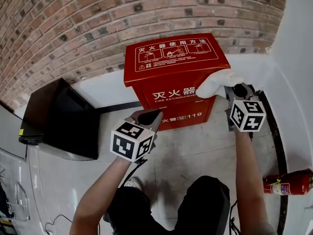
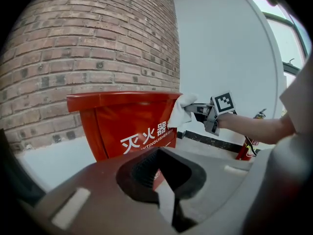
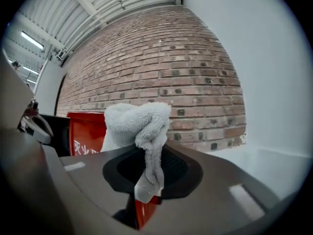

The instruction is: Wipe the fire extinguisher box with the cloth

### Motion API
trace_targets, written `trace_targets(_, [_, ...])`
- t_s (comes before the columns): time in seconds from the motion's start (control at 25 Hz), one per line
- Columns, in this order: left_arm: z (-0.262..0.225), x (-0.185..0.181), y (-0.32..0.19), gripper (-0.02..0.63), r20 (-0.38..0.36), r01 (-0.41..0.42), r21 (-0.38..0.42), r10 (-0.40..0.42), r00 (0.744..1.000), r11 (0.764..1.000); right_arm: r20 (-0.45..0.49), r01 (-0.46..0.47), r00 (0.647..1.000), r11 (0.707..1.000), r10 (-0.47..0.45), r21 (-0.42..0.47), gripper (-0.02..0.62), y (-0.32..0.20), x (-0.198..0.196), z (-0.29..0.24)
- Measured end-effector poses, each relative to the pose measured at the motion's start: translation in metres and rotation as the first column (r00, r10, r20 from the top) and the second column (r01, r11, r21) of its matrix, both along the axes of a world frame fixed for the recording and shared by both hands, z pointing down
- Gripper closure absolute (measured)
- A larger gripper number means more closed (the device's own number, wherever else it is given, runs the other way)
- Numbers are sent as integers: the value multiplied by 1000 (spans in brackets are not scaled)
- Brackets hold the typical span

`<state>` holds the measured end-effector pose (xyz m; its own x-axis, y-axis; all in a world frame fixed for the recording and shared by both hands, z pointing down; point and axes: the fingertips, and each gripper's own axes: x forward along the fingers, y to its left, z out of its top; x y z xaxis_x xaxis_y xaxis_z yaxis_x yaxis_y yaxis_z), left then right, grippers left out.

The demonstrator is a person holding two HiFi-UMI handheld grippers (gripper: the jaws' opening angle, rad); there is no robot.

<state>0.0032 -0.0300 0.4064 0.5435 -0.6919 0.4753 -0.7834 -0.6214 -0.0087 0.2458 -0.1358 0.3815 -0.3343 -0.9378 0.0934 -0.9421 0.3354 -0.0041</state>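
The right claw (image 3: 146,182) is clamped on a white cloth (image 3: 137,126). A narrow tail of it is pinched between the jaws and the rest bunches in a soft lump ahead of them. In the head view that lump presses on the front right corner of the lid of the fire extinguisher box (image 1: 171,58), touching the rim where the lid meets the front face. The left claw (image 2: 164,180) hangs in front of the box, apart from it, its jaws drawn nearly together with nothing between them.

The wipe seems to be starting at this corner. It would go best if the claw is tilted so the thick fold meets the metal, not the jaw tips. Firm, overlapping strokes along the front edge and across the lid should work, and the grip must stay tight so the tail does not slip out.

The cloth is looped terry, thick and yielding. The box is a red painted cabinet with flat, smooth, glossy panels, crisp edges, white lettering and a lid that overhangs slightly. It stands on a pale floor against a rough brick wall (image 1: 73,23).
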Motion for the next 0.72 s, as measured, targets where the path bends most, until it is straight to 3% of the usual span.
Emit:
trace_targets(0.2, [17,-4,-1,606,21,-2,-22,3,1000,1000,-35,-103,994,995,102,-18,500,9,46,15])
trace_targets(0.32, [35,-11,1,606,44,-7,-43,9,999,999,-43,-112,993,994,111,-19,502,24,54,30])
trace_targets(0.52, [65,-14,7,606,52,-28,-92,33,998,995,-43,-29,999,999,28,-15,502,33,18,45])
trace_targets(0.72, [68,-15,-1,606,46,-39,-74,42,998,997,-63,32,997,998,-35,-47,502,13,-25,52])
